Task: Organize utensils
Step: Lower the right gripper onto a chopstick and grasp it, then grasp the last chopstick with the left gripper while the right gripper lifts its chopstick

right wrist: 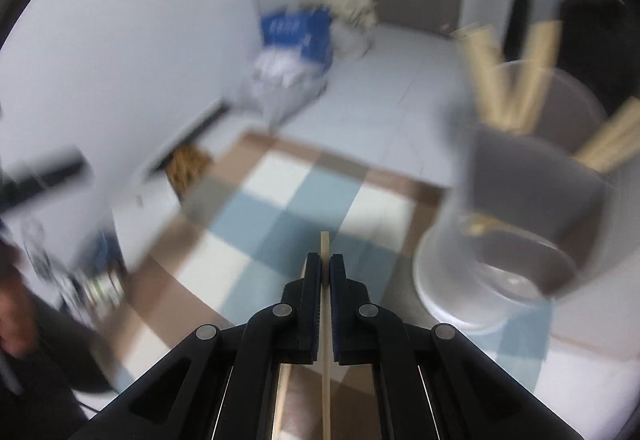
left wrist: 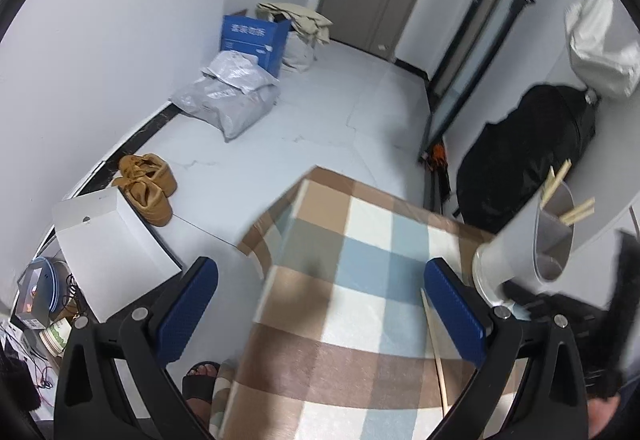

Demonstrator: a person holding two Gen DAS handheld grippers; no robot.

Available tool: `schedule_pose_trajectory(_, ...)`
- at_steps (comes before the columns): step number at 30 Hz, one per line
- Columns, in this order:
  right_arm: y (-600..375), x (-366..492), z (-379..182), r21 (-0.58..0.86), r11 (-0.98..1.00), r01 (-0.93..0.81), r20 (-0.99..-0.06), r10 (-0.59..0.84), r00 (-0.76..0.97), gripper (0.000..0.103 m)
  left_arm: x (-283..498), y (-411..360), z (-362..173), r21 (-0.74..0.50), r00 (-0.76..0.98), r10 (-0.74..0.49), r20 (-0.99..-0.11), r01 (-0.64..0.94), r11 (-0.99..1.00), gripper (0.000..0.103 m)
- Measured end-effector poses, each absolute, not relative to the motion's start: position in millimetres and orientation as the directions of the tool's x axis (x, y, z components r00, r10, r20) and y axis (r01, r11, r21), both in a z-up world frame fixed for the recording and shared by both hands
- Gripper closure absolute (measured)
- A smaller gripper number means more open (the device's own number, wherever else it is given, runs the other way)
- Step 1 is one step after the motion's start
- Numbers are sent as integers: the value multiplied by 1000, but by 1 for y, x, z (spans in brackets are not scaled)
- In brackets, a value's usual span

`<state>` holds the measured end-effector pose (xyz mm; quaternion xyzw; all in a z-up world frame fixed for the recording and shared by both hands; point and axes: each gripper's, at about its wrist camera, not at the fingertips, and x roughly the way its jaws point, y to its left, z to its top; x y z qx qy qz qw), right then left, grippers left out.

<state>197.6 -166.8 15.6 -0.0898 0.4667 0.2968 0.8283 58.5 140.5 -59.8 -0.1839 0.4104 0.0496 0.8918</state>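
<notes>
My right gripper (right wrist: pixel 325 260) is shut on a thin wooden chopstick (right wrist: pixel 325 240), whose tip pokes out just past the blue pads. It hangs over the checked tablecloth (right wrist: pixel 280 207). A white cylindrical holder (right wrist: pixel 452 272) with several chopsticks (right wrist: pixel 508 95) in it stands to the right of it, blurred. In the left wrist view my left gripper (left wrist: pixel 322 314) is open and holds nothing, above the cloth (left wrist: pixel 360 240). Another chopstick (left wrist: pixel 434 352) lies on the cloth beside its right pad. The holder (left wrist: pixel 516 240) is at the right.
The table's far corner (left wrist: pixel 316 169) drops to a pale tiled floor. On the floor lie brown shoes (left wrist: pixel 148 187), a white box (left wrist: pixel 112 244), a blue carton (left wrist: pixel 256 39) and grey bags (left wrist: pixel 228 95). A black bag (left wrist: pixel 528 155) leans at the right. A person's sandalled foot (left wrist: pixel 200 380) is below the table's edge.
</notes>
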Motion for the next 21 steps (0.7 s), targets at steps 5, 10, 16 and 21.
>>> schedule_pose_trajectory(5, -226, 191, 41, 268, 850, -453, -737, 484, 472, 100, 66, 112, -76, -259, 593, -102, -798, -186, 948, 3)
schedule_pose_trajectory(10, -280, 186, 40, 407, 848, -340, -677, 530, 511, 100, 73, 78, -93, -232, 505, -144, -851, -116, 966, 3)
schedule_pose_trajectory(16, -326, 180, 40, 500, 823, -271, -618, 558, 554, 100, 82, 50, -113, -166, 411, -121, -904, -76, 983, 4)
schedule_pose_trajectory(21, -336, 173, 41, 503, 822, -268, -601, 555, 575, 100, 86, 41, -122, -155, 352, -118, -929, -78, 985, 9)
